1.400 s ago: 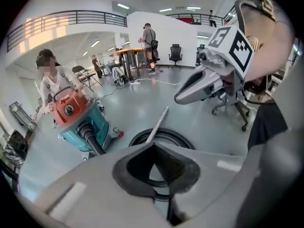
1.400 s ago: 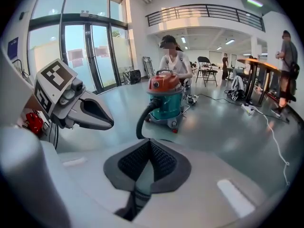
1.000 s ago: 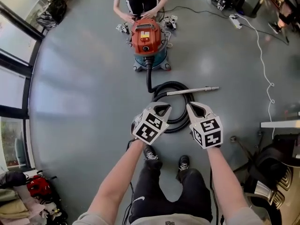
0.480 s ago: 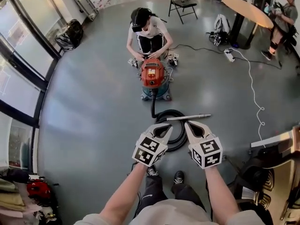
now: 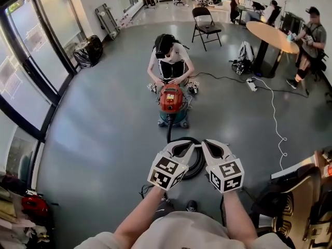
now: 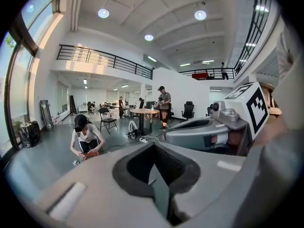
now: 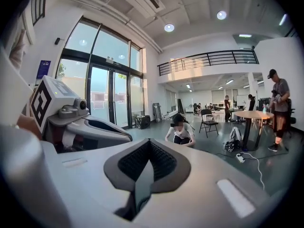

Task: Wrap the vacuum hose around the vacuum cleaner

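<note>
Currently both tools hang above the floor (image 5: 104,139) and hold nothing: the left gripper (image 5: 182,148) and the right gripper (image 5: 211,148) each have the jaws pressed together, with nothing between them. The vacuum hose (image 5: 197,163) lies as a black coil on the floor, below the two tips and partly hidden by them. One end runs straight away to the vacuum cleaner (image 5: 171,99), which stands well ahead, with another person (image 5: 169,61) crouching behind it. The coil seems about equally near to both grippers, so I judge that either could go down to it, once its jaws are opened.
</note>
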A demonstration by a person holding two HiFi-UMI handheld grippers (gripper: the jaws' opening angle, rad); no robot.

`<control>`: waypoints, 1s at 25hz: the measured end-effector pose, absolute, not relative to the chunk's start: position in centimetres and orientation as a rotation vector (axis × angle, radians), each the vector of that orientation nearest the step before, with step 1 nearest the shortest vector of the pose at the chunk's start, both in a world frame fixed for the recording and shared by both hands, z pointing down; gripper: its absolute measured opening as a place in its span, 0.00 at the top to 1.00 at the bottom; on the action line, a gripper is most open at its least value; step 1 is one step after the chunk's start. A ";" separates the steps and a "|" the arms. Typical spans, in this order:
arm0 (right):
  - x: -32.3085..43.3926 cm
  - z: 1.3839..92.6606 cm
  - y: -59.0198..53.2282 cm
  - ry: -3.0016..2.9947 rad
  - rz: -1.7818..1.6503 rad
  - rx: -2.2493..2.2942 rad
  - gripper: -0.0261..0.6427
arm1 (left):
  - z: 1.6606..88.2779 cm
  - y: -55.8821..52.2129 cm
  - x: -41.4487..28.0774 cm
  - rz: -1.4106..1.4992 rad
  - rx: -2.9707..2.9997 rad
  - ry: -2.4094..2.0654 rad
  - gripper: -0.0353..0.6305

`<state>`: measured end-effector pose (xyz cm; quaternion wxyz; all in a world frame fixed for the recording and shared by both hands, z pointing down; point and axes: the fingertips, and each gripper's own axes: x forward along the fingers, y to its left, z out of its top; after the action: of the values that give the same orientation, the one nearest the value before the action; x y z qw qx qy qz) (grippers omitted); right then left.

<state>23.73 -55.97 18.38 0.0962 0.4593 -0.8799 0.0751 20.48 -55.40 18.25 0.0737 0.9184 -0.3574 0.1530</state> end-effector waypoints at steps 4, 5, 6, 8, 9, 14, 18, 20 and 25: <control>23.3 16.4 -54.9 -2.631 0.184 1.377 0.93 | 16.0 -54.4 19.4 0.429 2.793 -1.110 0.95; 23.2 15.9 -54.7 -2.638 0.176 1.381 0.93 | 15.5 -54.2 19.2 0.418 2.796 -1.119 0.95; 23.4 15.5 -54.7 -2.647 0.170 1.384 0.93 | 15.2 -54.2 19.1 0.409 2.798 -1.127 0.95; 23.8 14.8 -54.9 -2.665 0.159 1.387 0.93 | 14.7 -54.4 19.4 0.393 2.801 -1.143 0.95; 24.0 14.5 -54.9 -2.673 0.154 1.388 0.93 | 14.5 -54.4 19.6 0.385 2.802 -1.150 0.95; 24.7 14.1 -54.5 -2.685 0.132 1.402 0.93 | 13.9 -53.9 20.4 0.353 2.827 -1.161 0.95; 25.0 14.1 -54.2 -2.697 0.123 1.408 0.93 | 14.1 -53.5 20.7 0.356 2.834 -1.159 0.95; 25.1 13.7 -54.2 -2.696 0.118 1.413 0.93 | 13.9 -53.5 20.7 0.355 2.835 -1.156 0.95; 25.4 13.1 -54.5 -2.698 0.111 1.413 0.93 | 13.5 -53.8 21.0 0.353 2.837 -1.157 0.95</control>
<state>25.36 -54.51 13.10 0.0469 0.4630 -0.8844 0.0363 20.99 -53.85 13.47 0.0289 0.9195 -0.3750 0.1143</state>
